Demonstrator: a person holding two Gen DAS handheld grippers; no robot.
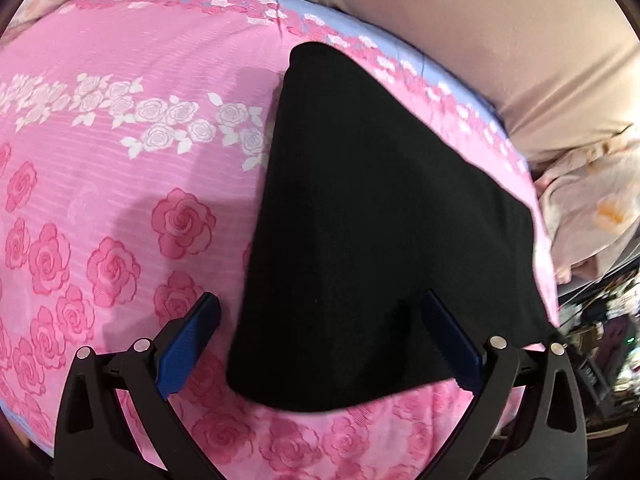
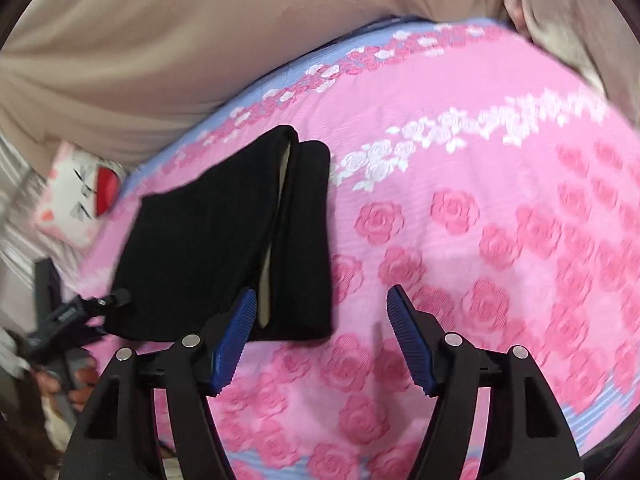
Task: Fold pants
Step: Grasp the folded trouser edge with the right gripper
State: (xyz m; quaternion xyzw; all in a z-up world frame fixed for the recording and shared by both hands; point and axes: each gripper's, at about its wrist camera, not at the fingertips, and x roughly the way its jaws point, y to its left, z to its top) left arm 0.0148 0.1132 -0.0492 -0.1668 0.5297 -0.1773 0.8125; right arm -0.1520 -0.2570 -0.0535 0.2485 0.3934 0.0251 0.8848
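The black pants (image 1: 372, 216) lie folded into a flat block on the pink rose-print bedspread (image 1: 120, 128). My left gripper (image 1: 320, 304) is open and empty, hovering over the near end of the pants. In the right wrist view the folded pants (image 2: 216, 232) lie left of centre, with a pale inner lining showing in the fold. My right gripper (image 2: 322, 300) is open and empty, just right of the pants' near edge, above the bedspread (image 2: 480, 200). The left gripper (image 2: 80, 312) shows at the pants' left corner.
A beige blanket (image 2: 160, 40) lies along the far side of the bed. A white and red cushion (image 2: 80, 196) sits at the left edge. Crumpled pale bedding (image 1: 592, 200) and floor clutter (image 1: 592, 340) lie to the right of the bed.
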